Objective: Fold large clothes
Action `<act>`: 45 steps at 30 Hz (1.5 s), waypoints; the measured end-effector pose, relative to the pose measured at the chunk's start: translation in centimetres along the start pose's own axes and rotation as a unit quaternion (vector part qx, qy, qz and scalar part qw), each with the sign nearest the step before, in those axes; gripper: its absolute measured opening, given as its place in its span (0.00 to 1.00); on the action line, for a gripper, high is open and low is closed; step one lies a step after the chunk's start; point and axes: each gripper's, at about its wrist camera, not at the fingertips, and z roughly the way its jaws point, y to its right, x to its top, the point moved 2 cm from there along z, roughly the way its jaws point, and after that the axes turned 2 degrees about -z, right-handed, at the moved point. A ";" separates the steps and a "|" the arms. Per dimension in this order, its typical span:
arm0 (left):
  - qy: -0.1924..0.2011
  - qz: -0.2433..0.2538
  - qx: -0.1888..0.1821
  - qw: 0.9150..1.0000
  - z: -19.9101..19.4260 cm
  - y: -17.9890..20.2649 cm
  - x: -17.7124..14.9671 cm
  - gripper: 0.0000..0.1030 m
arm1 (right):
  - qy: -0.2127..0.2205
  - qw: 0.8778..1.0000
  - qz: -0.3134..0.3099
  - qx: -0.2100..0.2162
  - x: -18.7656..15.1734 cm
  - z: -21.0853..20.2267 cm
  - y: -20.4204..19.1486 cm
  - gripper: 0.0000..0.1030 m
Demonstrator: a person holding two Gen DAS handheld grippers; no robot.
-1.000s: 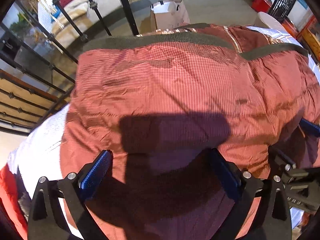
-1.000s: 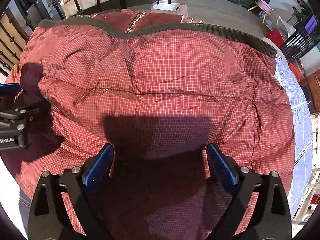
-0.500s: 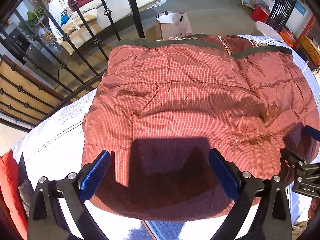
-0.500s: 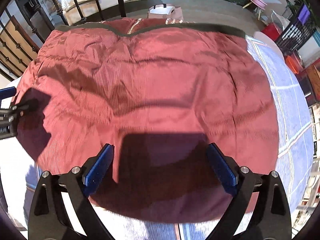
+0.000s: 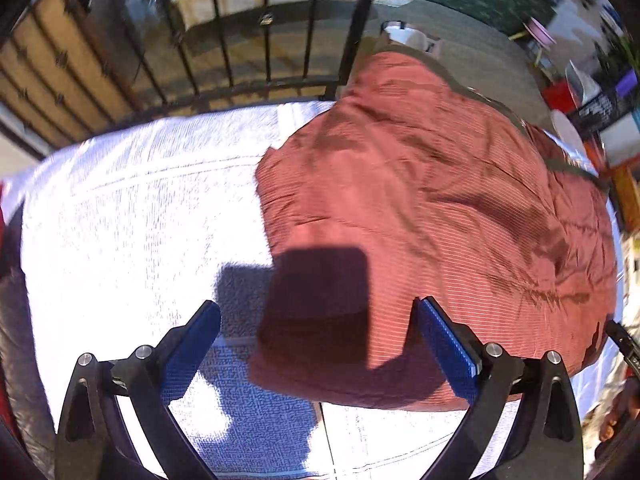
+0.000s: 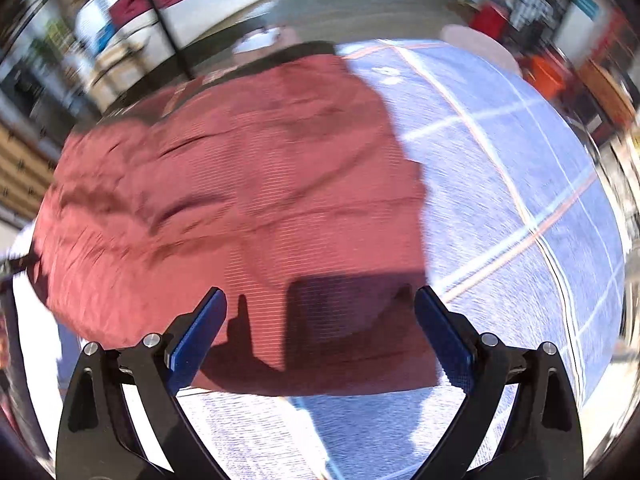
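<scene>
Paper bag (image 5: 412, 38) on the floor beyond the bedspread (image 5: 132, 216), contents not discernible. Red quilted jacket (image 5: 432, 208) lies folded flat on the bedspread. Left gripper (image 5: 318, 344) spread wide, empty, jacket ahead and to its right. Right gripper (image 6: 318, 340) likewise agape, empty, jacket (image 6: 240, 200) ahead-left, near hem between its fingers.

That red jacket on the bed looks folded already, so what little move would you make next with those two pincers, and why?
Probably lift both away and stop. The red jacket lies as a compact bundle on the white-and-blue cover, and both the left gripper and the right gripper hang open above its near edge, holding nothing. The right view is blurred, so a loose flap there cannot be ruled out.
</scene>
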 end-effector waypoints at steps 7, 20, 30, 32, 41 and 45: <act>-0.020 -0.007 -0.005 1.000 2.2 -0.8 0.2 0.95 | -0.026 0.993 0.108 0.041 1.0 1.4 4.4 0.91; -0.049 -0.049 -0.044 0.997 4.3 -2.5 0.4 0.95 | -0.028 0.996 0.088 0.018 0.5 2.3 3.2 0.91; -0.061 -0.034 -0.062 0.996 5.1 -2.9 0.3 0.95 | -0.043 0.995 0.084 0.028 1.4 3.1 3.7 0.91; -0.068 -0.032 -0.074 0.994 5.5 -3.3 0.4 0.95 | -0.053 0.992 0.110 0.045 1.2 3.6 4.9 0.92; -0.063 -0.028 -0.097 0.993 7.2 -4.8 3.3 0.95 | -0.074 0.983 0.148 0.086 0.7 5.5 6.1 0.93; -0.060 -0.002 -0.073 0.995 8.0 -3.5 5.1 0.95 | -0.074 0.982 0.148 0.091 0.8 5.8 6.2 0.93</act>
